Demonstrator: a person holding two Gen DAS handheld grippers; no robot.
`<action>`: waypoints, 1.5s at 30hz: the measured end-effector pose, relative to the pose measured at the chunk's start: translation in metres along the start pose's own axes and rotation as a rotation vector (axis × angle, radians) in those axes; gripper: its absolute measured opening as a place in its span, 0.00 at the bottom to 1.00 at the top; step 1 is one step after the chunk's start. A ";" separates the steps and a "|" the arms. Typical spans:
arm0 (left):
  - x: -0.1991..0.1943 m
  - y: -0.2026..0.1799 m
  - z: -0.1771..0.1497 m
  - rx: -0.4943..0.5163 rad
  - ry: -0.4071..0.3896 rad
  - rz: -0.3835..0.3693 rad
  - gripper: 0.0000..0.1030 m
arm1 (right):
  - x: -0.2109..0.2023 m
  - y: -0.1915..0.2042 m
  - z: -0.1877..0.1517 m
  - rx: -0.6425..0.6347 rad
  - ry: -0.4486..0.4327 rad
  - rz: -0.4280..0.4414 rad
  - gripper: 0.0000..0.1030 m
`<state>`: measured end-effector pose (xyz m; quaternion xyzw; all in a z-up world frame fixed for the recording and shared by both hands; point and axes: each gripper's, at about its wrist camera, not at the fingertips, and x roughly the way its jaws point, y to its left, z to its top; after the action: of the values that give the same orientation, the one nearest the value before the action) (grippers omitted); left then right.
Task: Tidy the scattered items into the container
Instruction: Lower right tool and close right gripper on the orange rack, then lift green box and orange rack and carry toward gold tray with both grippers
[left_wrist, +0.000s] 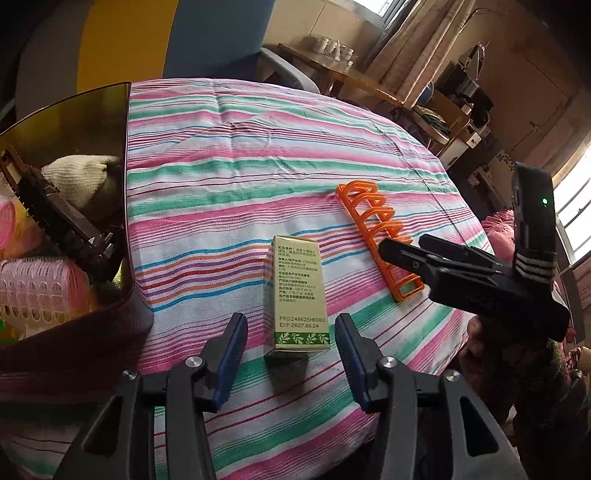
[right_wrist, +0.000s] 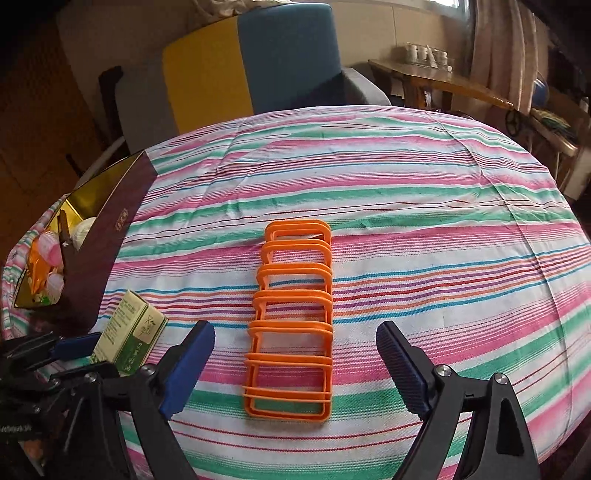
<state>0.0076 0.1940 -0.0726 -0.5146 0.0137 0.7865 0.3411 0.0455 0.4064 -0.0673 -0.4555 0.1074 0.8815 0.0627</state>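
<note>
Left wrist view: small green-and-cream carton (left_wrist: 300, 295) stands upright on the striped cloth (left_wrist: 229, 155), dead ahead between my left claw's (left_wrist: 291, 345) blue pads, both jaws spread wide, nothing held, pads clear of the carton on each side. Right wrist view: orange plastic rack (right_wrist: 291, 314) lies flat lengthwise straight ahead of my right claw (right_wrist: 295, 363), jaws also wide, empty, the rack's near end sitting between the tips. Dark box with gold lining (left_wrist: 92, 110) sits to the left of my left claw, near the carton; it already holds pink hair rollers (left_wrist: 40, 291), a knitted glove (left_wrist: 81, 181) and a dark comb-like piece (left_wrist: 59, 218). So two items lie out on the cloth, the rest are in. Judgement: carton grip looks lined up; close low on its side faces, squeeze gently, thin card will crush. Lift straight, then swing left over the box rim. Rack is long; grab near the middle across its width or it will tip.
</note>
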 end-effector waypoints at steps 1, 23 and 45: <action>-0.001 0.000 -0.001 0.007 0.000 0.004 0.48 | 0.003 0.004 0.001 -0.002 0.004 -0.017 0.87; 0.023 -0.004 0.014 -0.046 0.052 0.072 0.37 | -0.001 -0.009 -0.024 0.003 -0.065 0.002 0.50; 0.027 -0.015 0.013 0.106 0.032 0.144 0.35 | 0.000 0.000 -0.029 0.006 -0.098 0.027 0.94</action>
<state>-0.0012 0.2249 -0.0839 -0.5060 0.0979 0.7989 0.3100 0.0683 0.3988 -0.0839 -0.4099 0.1130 0.9033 0.0576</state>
